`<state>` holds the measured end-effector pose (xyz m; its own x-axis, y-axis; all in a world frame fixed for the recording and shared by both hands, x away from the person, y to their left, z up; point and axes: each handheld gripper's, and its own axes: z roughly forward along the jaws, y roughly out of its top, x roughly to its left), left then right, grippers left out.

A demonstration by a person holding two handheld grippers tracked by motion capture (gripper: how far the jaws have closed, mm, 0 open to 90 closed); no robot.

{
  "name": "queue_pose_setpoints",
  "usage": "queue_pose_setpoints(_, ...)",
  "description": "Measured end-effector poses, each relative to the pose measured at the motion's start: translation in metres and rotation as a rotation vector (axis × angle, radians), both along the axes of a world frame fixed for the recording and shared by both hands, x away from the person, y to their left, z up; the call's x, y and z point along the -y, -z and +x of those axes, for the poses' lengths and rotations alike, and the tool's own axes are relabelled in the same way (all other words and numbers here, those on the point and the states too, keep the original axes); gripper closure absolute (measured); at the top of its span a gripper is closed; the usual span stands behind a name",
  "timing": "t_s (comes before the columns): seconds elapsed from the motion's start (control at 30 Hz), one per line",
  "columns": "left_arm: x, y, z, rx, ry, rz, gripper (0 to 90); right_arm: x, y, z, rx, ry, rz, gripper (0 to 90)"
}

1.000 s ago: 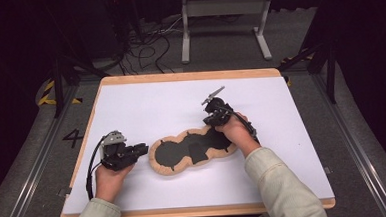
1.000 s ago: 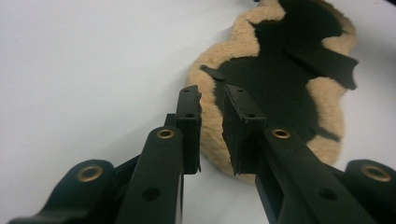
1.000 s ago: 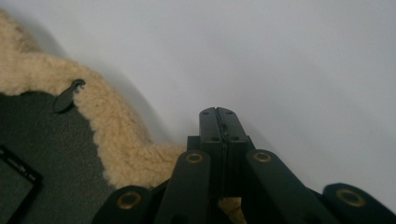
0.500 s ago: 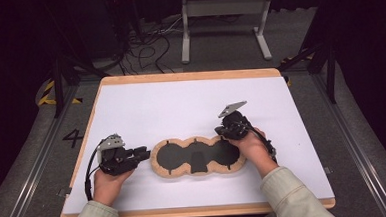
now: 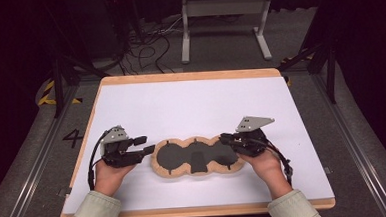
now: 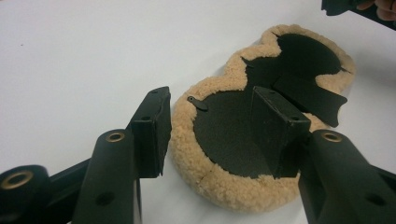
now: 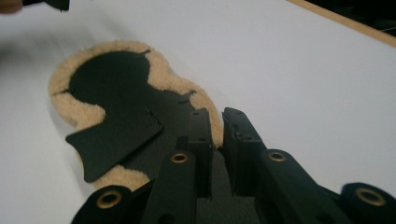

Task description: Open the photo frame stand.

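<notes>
Here the fleece pad point(image 5: 197, 156) is laid flat at the board's six o'clock. The left gripper point(image 5: 144, 145), just opening, straddles its nine o'clock rim; the right gripper point(image 5: 226, 139) barely pinches the three o'clock rim, so slippage is risked.
</notes>
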<state>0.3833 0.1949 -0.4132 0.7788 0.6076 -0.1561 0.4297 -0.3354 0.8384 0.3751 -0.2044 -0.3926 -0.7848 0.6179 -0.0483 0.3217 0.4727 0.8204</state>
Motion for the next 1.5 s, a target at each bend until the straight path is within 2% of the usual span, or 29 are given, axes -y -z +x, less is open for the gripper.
queue_pose_setpoints(0.1,0.001,0.0,0.002,0.001,-0.001,-0.001,49.0,0.0,-0.002,-0.008,-0.007,-0.029,0.024,81.1)
queue_pose_setpoints(0.33,-0.003,-0.001,-0.001,0.007,-0.017,-0.002,49.0,-0.008,-0.006,-0.022,-0.033,-0.093,0.005,79.9)
queue_pose_setpoints(0.5,-0.005,-0.001,0.0,0.011,-0.02,-0.006,49.3,-0.013,-0.008,-0.03,-0.043,-0.122,0.001,74.1)
queue_pose_setpoints(0.63,-0.004,0.0,0.0,0.005,-0.022,-0.004,49.2,-0.016,-0.007,-0.033,-0.092,-0.162,0.005,73.0)
queue_pose_setpoints(0.83,-0.004,0.0,0.0,0.003,-0.018,0.0,49.0,-0.024,0.002,-0.039,-0.144,-0.215,-0.04,76.4)
queue_pose_setpoints(1.0,-0.005,0.001,0.0,0.004,-0.013,0.004,49.1,-0.027,0.011,-0.042,-0.185,-0.229,-0.065,78.8)
queue_pose_setpoints(1.13,-0.005,0.002,0.001,-0.009,-0.013,-0.017,47.7,-0.03,0.021,-0.041,-0.217,-0.236,-0.086,81.1)
queue_pose_setpoints(1.23,-0.005,0.002,0.0,-0.009,-0.014,-0.014,47.5,-0.031,0.026,-0.04,-0.232,-0.242,-0.098,83.3)
queue_pose_setpoints(1.37,-0.006,0.003,0.0,-0.013,-0.019,-0.009,47.8,-0.036,0.035,-0.038,-0.282,-0.253,-0.127,90.0)
queue_pose_setpoints(1.5,-0.007,0.003,0.0,-0.02,-0.025,-0.012,47.5,-0.039,0.04,-0.037,-0.287,-0.253,-0.139,90.0)
